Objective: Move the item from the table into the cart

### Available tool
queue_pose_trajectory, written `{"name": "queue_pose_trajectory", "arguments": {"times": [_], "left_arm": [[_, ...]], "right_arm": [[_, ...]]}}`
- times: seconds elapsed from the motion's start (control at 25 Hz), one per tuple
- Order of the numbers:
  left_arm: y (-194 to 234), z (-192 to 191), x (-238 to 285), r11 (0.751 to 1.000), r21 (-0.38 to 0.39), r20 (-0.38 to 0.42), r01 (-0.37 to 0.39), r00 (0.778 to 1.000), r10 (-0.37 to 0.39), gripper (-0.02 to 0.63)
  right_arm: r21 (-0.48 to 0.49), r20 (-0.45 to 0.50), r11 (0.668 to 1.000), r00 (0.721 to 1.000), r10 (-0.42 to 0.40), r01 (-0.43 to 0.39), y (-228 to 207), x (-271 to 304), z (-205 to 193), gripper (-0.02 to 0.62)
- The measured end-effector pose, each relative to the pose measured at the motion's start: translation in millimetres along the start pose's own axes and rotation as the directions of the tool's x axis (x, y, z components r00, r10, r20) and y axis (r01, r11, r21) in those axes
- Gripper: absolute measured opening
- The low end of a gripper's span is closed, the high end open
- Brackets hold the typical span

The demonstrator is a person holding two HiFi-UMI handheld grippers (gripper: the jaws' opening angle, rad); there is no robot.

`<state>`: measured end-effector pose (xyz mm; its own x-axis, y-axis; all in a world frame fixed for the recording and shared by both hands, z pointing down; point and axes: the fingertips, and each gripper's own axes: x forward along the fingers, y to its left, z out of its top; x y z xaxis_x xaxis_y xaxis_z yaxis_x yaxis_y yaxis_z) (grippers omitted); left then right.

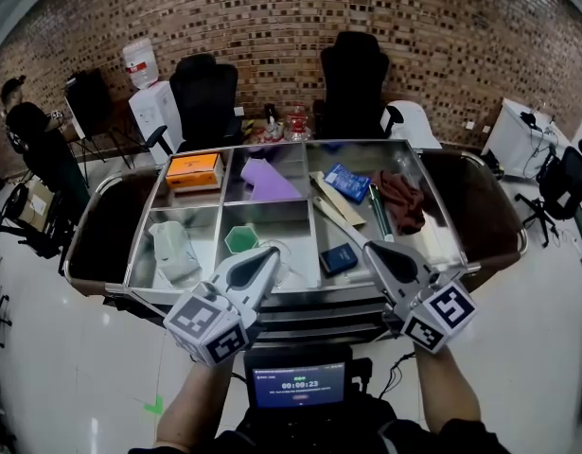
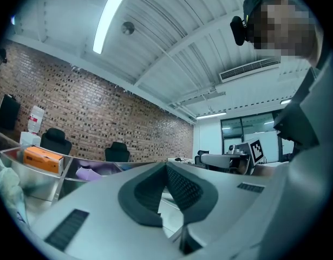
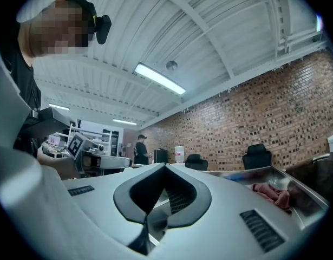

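Hovering level at the near rim of the steel tray, the left gripper and right gripper both have their jaws pressed together with nothing between them, as the left gripper view and right gripper view confirm. Which item the task means cannot be told. The closest is a dark blue box, lying in the tray between the two tips and nearer the right one.

The tray shows five compartments:
- Back left: one orange box.
- Back middle: one purple piece.
- Front left: one pale bag.
- Front middle: one small green cup.
- Large right bay: the dark blue box, one blue packet, one dark red cloth, a beige strip and a green tube.

Two black chairs stand behind the tray.
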<state>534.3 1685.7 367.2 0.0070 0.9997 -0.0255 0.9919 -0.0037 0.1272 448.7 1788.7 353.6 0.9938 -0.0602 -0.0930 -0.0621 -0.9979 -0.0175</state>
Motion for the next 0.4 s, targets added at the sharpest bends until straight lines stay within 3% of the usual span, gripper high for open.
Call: {"name": "queue_pose_trajectory", "arguments": {"times": [0.4], "left_arm": [[3.2,-1.9,-0.8,1.000,0.006,0.001,-0.006,1.000,0.006,0.000]], "right_arm": [[-0.002,0.002,1.000,1.000,0.000,0.000,-1.0,-0.5,1.2,0.002]]}}
